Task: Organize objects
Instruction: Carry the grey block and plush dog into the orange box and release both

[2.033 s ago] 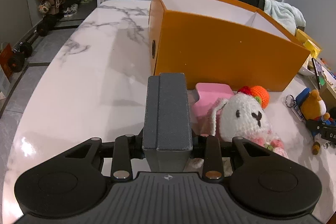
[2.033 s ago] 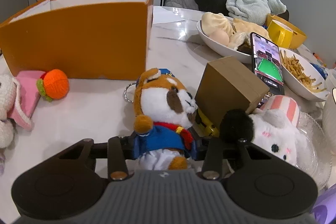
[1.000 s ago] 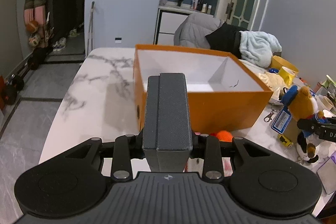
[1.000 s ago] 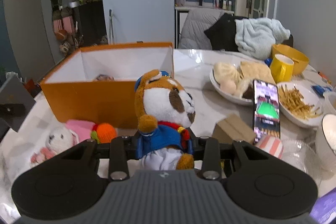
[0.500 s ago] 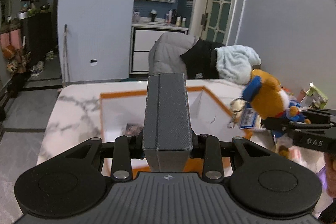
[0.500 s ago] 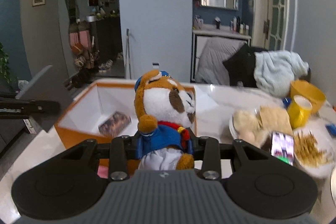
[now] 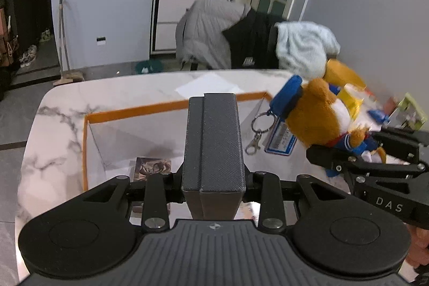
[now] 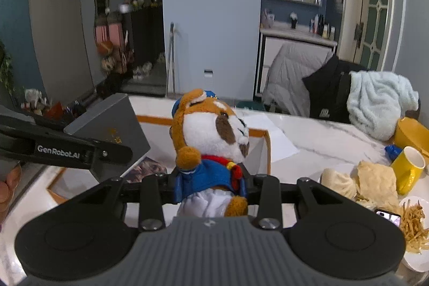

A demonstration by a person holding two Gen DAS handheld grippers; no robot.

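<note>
Grey box (image 7: 213, 141) in left jaws, plush dog (image 8: 211, 141) in right jaws, above orange box (image 7: 171, 106).

Left hand-held gripper (image 7: 213, 178) clamped shut and angled downward, right hand-held gripper (image 8: 211, 178) likewise, side by side

- Your grey box (image 7: 213, 141) blocks the middle of the orange box (image 7: 171, 106); near wall hidden behind the left gripper (image 7: 213, 180).
- Card (image 7: 151, 165) inside: print too small to read.
- Plush dog (image 7: 321, 114) blurred; tag text (image 7: 281, 137) unreadable.
- Phone (image 8: 388, 217) mostly hidden.
</note>
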